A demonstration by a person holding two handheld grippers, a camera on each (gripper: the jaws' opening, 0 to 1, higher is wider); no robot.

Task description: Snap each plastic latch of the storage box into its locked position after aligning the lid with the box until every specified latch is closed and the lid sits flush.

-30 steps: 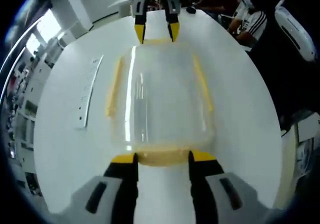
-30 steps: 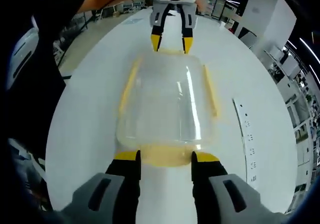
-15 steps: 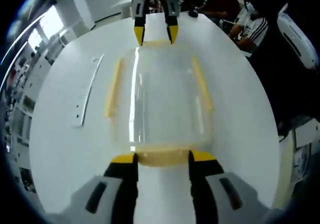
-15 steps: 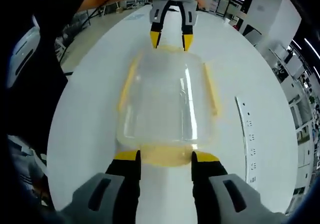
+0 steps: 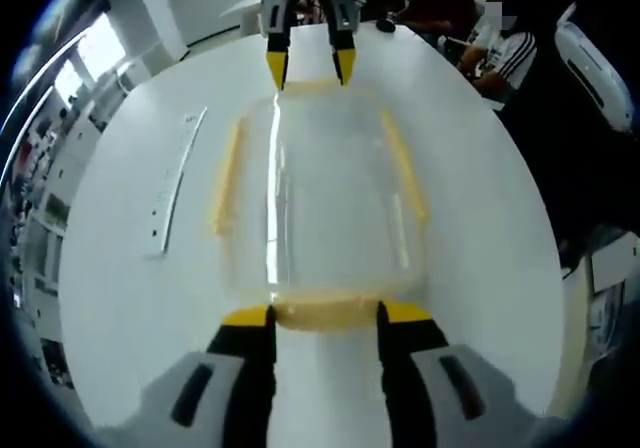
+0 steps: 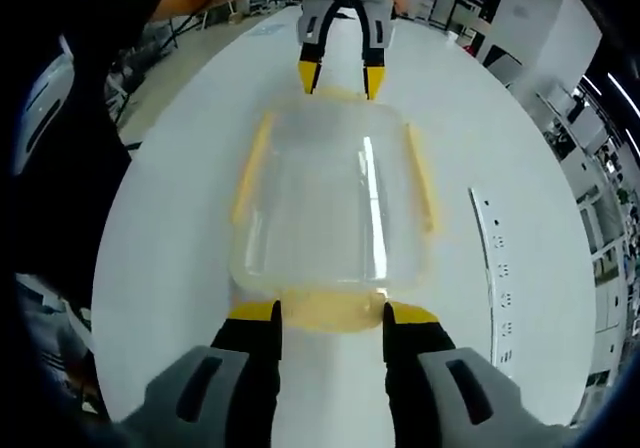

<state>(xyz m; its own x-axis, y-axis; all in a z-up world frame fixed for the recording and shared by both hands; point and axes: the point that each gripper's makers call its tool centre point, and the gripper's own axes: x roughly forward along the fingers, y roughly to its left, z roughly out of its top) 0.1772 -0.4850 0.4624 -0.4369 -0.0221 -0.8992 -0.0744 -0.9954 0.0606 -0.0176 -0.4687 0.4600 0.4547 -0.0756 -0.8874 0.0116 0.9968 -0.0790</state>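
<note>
Your storage box point(image 5: 318, 193) lies in the middle of the white table point(image 5: 120, 298), a clear plastic box with a clear lid point(image 6: 330, 193) and pale yellow latches: one long latch point(image 5: 226, 176) on each long side and a shorter one at each end. Your left hand-held gripper point(image 5: 322, 315) is spread open, its yellow-tipped jaws straddling the end latch point(image 5: 325, 313) nearest it; your right hand-held gripper point(image 6: 330, 313) is spread open the same way at the opposite end latch point(image 6: 332, 308). Each gripper appears at the far end of the box in the other's view. Beside the box lies a flat white strip point(image 5: 175, 183) with small holes. Glare streaks the lid, and you cannot tell whether the latches are snapped shut or whether the jaws touch them.
</note>
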